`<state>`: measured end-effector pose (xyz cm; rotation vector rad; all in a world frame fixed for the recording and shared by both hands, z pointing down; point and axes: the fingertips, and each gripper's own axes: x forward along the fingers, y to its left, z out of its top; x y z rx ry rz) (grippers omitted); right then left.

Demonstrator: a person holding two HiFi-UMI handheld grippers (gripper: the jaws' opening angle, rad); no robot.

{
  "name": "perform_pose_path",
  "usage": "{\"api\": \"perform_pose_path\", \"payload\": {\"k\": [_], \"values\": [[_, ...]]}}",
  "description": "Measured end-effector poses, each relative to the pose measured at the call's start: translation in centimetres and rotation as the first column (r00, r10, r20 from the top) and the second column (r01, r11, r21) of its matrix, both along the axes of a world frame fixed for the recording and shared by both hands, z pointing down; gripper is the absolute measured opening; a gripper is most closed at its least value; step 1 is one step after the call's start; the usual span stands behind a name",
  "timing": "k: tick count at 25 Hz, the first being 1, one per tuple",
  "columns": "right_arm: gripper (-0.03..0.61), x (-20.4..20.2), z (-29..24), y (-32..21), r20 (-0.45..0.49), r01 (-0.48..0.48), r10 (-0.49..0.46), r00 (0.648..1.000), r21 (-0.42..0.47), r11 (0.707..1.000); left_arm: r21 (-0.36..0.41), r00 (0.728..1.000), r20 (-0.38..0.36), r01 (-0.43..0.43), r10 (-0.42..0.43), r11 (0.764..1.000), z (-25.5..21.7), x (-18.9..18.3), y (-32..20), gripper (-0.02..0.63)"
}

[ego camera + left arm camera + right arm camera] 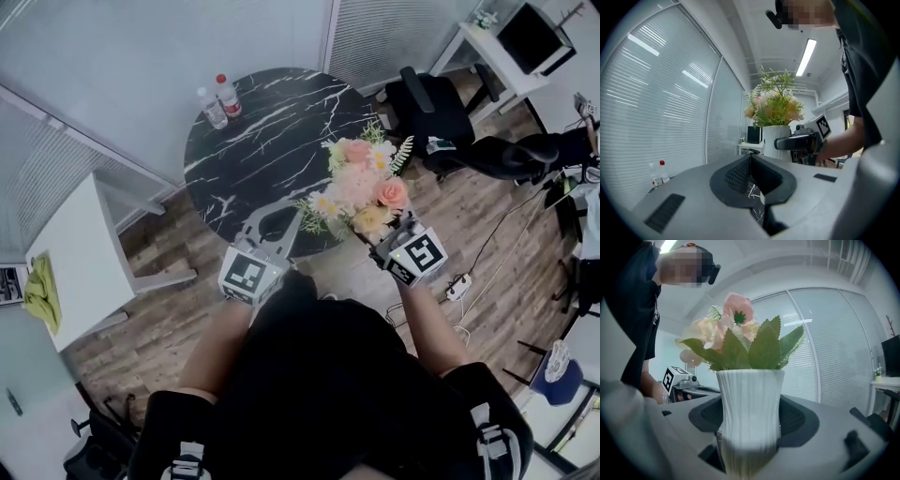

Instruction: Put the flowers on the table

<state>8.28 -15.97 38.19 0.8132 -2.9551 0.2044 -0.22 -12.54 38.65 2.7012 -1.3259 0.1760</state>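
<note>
Right gripper point(392, 239) clamped on white vase point(750, 418), upright so flowers point(361, 187) don't tip. Vase at 4 o'clock rim of black table point(253, 141); touchdown unclear. Left gripper point(272, 225) closed, empty, at 6 o'clock edge, likely spare.

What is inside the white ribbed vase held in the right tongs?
Pink and cream flowers with green leaves rise out of the white vase. Their stems and any water cannot be seen, because the opaque wall covers them.

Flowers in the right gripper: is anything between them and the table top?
Nothing visible. The flowers hang by the table's bare near edge; two bottles stand at the far rim, the left gripper off to the side.
</note>
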Motion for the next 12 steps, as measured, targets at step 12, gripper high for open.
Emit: {"api": "perform_pose_path", "payload": {"k": [12], "values": [[0.341, -3.6, 0.7, -7.5, -0.017, -0.068, 0.068, 0.998, -0.007, 0.998, 0.009, 0.999, -0.005, -0.047, 0.047, 0.999, 0.4, -4.8, -7.0, 0.014]]}}
